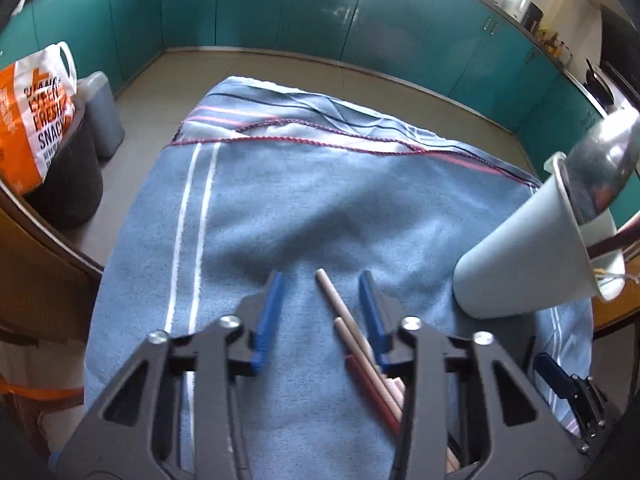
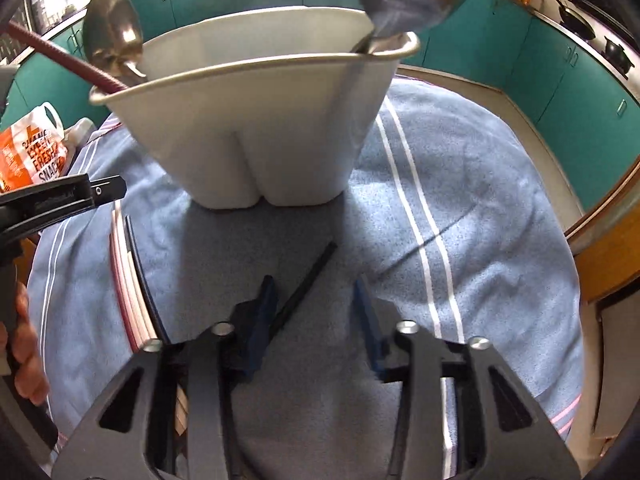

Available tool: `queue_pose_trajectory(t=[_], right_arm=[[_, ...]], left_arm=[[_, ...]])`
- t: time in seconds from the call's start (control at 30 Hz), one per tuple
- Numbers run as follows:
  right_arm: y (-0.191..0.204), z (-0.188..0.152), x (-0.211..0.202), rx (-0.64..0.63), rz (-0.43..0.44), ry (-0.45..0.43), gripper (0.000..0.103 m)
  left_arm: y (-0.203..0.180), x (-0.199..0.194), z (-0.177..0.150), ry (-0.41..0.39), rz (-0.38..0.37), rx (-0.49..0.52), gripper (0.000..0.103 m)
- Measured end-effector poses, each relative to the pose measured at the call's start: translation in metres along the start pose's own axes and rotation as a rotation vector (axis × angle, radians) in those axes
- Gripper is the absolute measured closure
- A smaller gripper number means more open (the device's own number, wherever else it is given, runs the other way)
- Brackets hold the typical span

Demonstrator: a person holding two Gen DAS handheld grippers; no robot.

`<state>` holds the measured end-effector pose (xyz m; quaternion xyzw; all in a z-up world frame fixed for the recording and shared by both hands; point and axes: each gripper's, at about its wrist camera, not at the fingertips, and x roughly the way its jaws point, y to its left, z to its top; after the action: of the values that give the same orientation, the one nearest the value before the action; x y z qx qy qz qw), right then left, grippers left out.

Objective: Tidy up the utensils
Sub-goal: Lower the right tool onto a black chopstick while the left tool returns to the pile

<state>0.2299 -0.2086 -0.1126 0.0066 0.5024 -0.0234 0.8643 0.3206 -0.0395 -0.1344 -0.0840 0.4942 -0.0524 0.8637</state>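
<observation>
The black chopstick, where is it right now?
In the right wrist view the black chopstick lies alone on the blue towel, between the open right claw fingers, nearer its left finger, just in front of the white utensil holder.

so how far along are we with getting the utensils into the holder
Partly done. The white holder already has two spoons and a dark red chopstick standing in it. Nothing is in hand: the left gripper is open over the loose chopsticks, the right gripper open over a black chopstick. Those on the blue towel remain.

Glossy metal spoon (image 2: 114,30), matt plastic holder (image 2: 256,136), rough terry towel (image 1: 320,208).
</observation>
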Motion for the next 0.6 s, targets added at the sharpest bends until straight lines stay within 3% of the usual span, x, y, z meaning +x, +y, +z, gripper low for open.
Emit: queue_pose_trajectory(t=[0.1, 0.2, 0.3, 0.47, 0.6], right_arm=[[-0.001, -0.005, -0.003, -0.024, 0.020, 0.008, 0.087], [-0.009, -0.012, -0.008, -0.026, 0.065, 0.033, 0.098], [-0.021, -0.021, -0.012, -0.033, 0.071, 0.044, 0.098], [-0.046, -0.033, -0.024, 0.000, 0.099, 0.057, 0.098], [-0.065, -0.037, -0.027, 0.045, 0.100, 0.047, 0.098]], left_arm=[[-0.001, 0.002, -0.004, -0.007, -0.026, 0.034, 0.093], [-0.003, -0.003, -0.014, -0.001, -0.062, 0.073, 0.093], [-0.008, -0.013, -0.026, 0.008, -0.106, 0.126, 0.102], [-0.010, -0.023, -0.046, 0.049, -0.162, 0.211, 0.103], [0.003, -0.029, -0.051, 0.088, -0.201, 0.143, 0.103]])
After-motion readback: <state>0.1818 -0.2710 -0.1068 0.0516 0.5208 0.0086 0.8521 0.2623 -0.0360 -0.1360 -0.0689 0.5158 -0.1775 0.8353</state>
